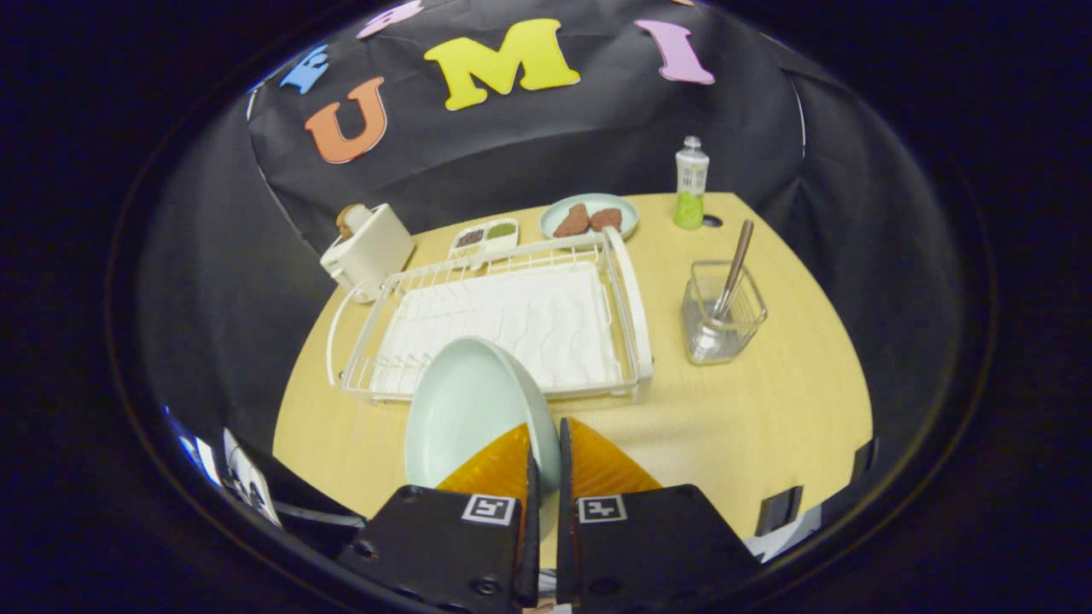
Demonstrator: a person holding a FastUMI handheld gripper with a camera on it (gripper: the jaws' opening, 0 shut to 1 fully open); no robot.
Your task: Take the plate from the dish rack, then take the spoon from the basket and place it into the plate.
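Plate (465,409) is pinched by its rim between the fingers of the gripper (546,465), held tilted on edge just in front of the rack (636,315), above the desk (768,409). I judge it is out of the rack, so the first step looks nearly done; it is not yet set down. Spoon (735,264) stands in the clear basket (723,324), untouched, well apart from the plate, so fetching it remains. A bottle (691,183) at the back carries a label, too small to read.
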